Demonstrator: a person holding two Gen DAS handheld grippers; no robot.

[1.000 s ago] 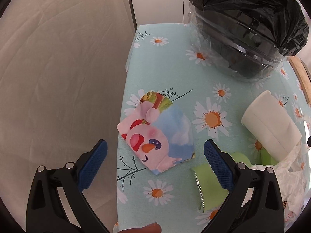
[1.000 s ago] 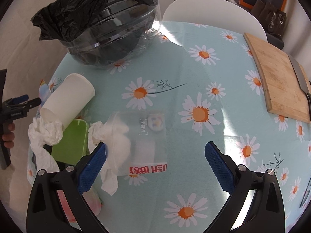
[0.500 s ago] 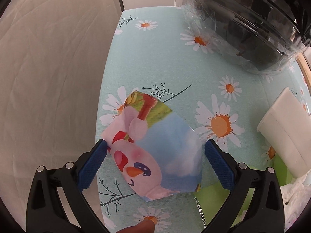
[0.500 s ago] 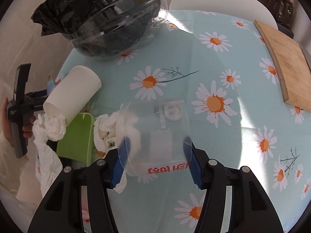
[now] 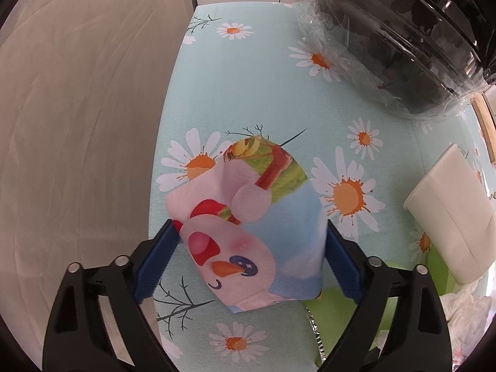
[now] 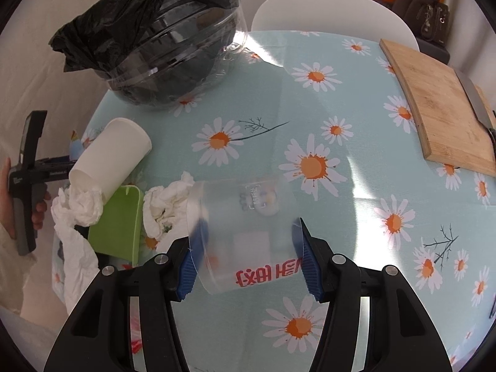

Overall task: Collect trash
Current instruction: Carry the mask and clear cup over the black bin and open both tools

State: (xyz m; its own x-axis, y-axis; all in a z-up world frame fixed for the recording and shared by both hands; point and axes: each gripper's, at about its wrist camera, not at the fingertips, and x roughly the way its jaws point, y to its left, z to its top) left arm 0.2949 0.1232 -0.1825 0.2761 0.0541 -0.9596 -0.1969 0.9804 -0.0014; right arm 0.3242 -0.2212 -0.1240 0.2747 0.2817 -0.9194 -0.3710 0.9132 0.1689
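My left gripper [image 5: 248, 257] is shut on a colourful snowman-print wrapper [image 5: 254, 226] near the table's left edge. My right gripper [image 6: 248, 257] is shut on a clear plastic cup [image 6: 245, 232] with red lettering, lying on its side. A clear bin lined with a black bag [image 6: 161, 52] stands at the back left; it also shows in the left wrist view [image 5: 403, 40]. A white paper cup [image 6: 111, 158] lies on its side beside crumpled tissues [image 6: 164, 204] and a green packet [image 6: 117, 223]. The left gripper body [image 6: 28, 170] shows at the far left of the right wrist view.
A wooden cutting board [image 6: 440, 108] with a knife [image 6: 477, 105] lies at the right of the daisy-print tablecloth [image 6: 310, 99]. A white chair [image 6: 334, 9] stands behind the table. The white paper cup [image 5: 452, 214] lies right of my left gripper.
Both grippers closed in: the left moved forward and shut on the snowman wrapper, the right shut on the clear cup and has tilted it off the table a little.
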